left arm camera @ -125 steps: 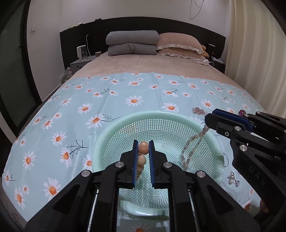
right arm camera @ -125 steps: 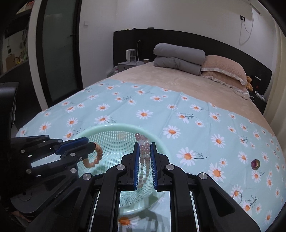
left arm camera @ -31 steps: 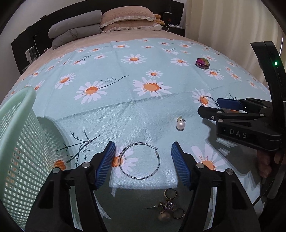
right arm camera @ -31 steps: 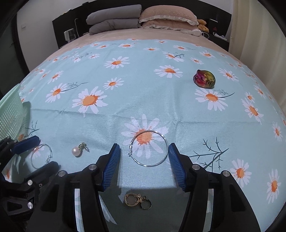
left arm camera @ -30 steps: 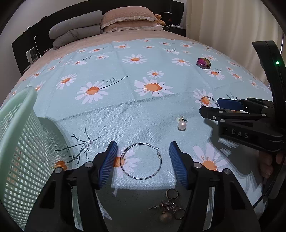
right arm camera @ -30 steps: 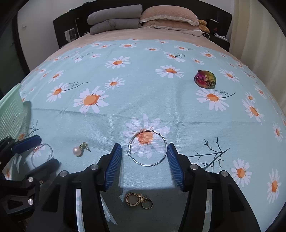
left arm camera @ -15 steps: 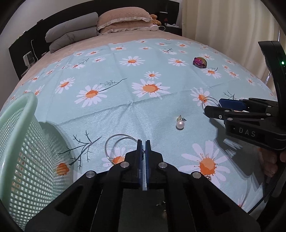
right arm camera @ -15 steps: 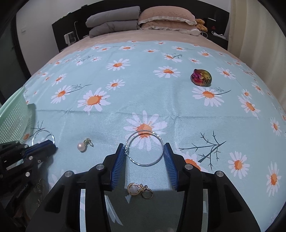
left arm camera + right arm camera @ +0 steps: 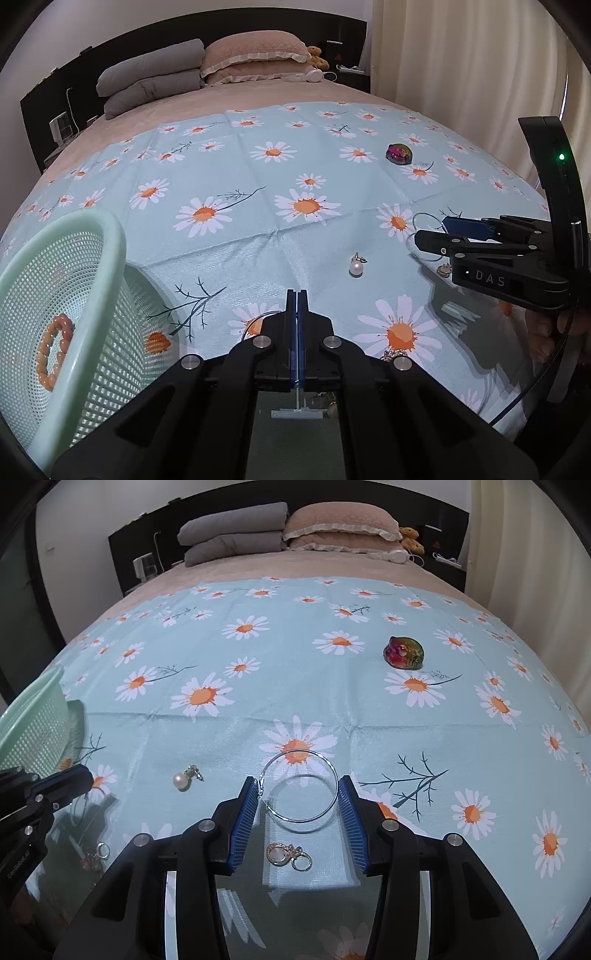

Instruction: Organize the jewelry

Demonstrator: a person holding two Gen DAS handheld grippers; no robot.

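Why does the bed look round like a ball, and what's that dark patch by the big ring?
Both wrist views use fisheye lenses, which bend the flowery cloth into a dome; in the right wrist view, the dark patch is shadow under the right gripper, around the hoop earring.

Bed (image 9: 332,565) with dark headboard (image 9: 140,528); stacked pillows (image 9: 236,535); cream curtains (image 9: 461,74); white walls (image 9: 81,524)

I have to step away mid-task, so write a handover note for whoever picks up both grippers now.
Left gripper: shut on a silver hoop earring, low over the daisy cloth.
Right gripper: open, straddling the second hoop earring, not yet closed.
Done: orange bead bracelet lies in the green basket.
Left: both hoops, pearl earring, gold charm earring near the right gripper, iridescent stone farther away.
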